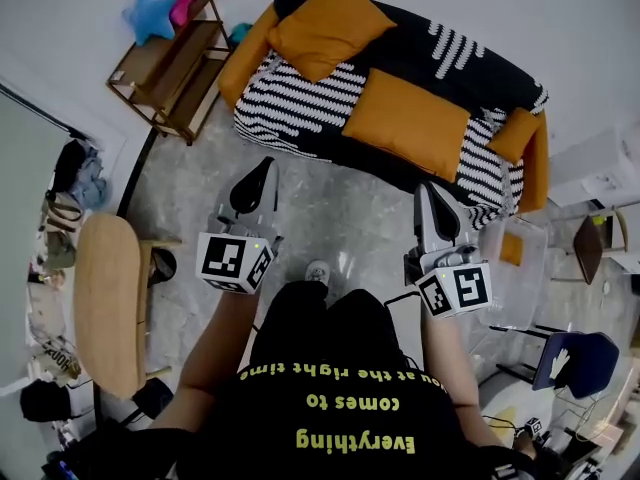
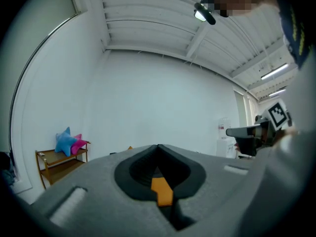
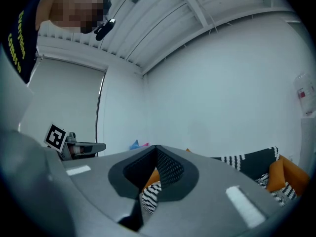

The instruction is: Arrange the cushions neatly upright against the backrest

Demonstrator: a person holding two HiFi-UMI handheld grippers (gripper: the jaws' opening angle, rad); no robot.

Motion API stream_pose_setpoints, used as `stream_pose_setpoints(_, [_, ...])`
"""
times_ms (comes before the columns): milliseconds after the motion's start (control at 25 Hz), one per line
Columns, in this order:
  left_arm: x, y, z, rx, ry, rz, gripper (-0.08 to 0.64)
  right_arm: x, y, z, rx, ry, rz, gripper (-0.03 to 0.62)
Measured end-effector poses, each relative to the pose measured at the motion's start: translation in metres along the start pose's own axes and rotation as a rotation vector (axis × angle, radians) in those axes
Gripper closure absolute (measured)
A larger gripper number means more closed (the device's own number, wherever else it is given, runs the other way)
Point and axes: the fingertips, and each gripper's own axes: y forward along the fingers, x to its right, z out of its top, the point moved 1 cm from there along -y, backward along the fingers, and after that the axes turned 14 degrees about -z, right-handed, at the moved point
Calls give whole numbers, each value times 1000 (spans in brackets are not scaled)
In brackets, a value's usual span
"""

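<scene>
A black-and-white striped sofa (image 1: 300, 103) with orange armrests stands ahead of me. One large orange cushion (image 1: 325, 26) leans at the sofa's left end. A second large one (image 1: 405, 123) lies flat on the seat. A small orange cushion (image 1: 515, 133) sits by the right armrest, which also shows in the right gripper view as orange cushion (image 3: 284, 174). My left gripper (image 1: 262, 171) and right gripper (image 1: 428, 196) hover over the floor short of the sofa, both shut and empty. The left gripper (image 2: 158, 148) points at the white wall; the right gripper (image 3: 157, 149) points toward the sofa (image 3: 249, 162).
A wooden shelf (image 1: 165, 63) with blue and pink star cushions (image 1: 160, 6) stands left of the sofa. A round wooden table (image 1: 105, 303) is at my left. A clear plastic box (image 1: 515, 268), a blue chair (image 1: 580, 360) and a white unit (image 1: 600, 168) crowd the right.
</scene>
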Motion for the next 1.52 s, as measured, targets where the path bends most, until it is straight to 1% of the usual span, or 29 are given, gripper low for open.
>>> stream_pose_setpoints(200, [-37,41,2,4,-15,18,560,15,49,-2,-11,-6,-13,581])
stream_pose_setpoints(400, [-65,82,1,9,-24,67,560,43,105,-7,-21,0,12,581])
stream_pose_setpoints(600, [-99,140,1,6,-20,142,560,78,178,-3,-18,0,79,581])
stream_pose_setpoints(720, [-119,174,6,21,-40,185,560,102,225,6,-23,-2,128,581])
stream_pose_setpoints(840, [-140,202,12,54,-73,233,560,122,269,14,-17,-18,174,581])
stream_pose_setpoints(960, [-154,224,14,66,-78,270,560,135,305,14,-18,-40,199,581])
stream_pose_setpoints(1080, [-165,242,13,47,-67,281,560,139,329,13,-19,-65,210,581])
stream_pose_setpoints(1240, [-198,265,12,34,-55,289,560,132,367,6,-39,-67,233,581])
stream_pose_setpoints(1360, [-233,289,5,34,-65,277,560,130,404,1,-43,-58,221,581])
stream_pose_setpoints(1520, [-295,335,8,41,-58,227,560,128,473,2,-27,-55,169,581])
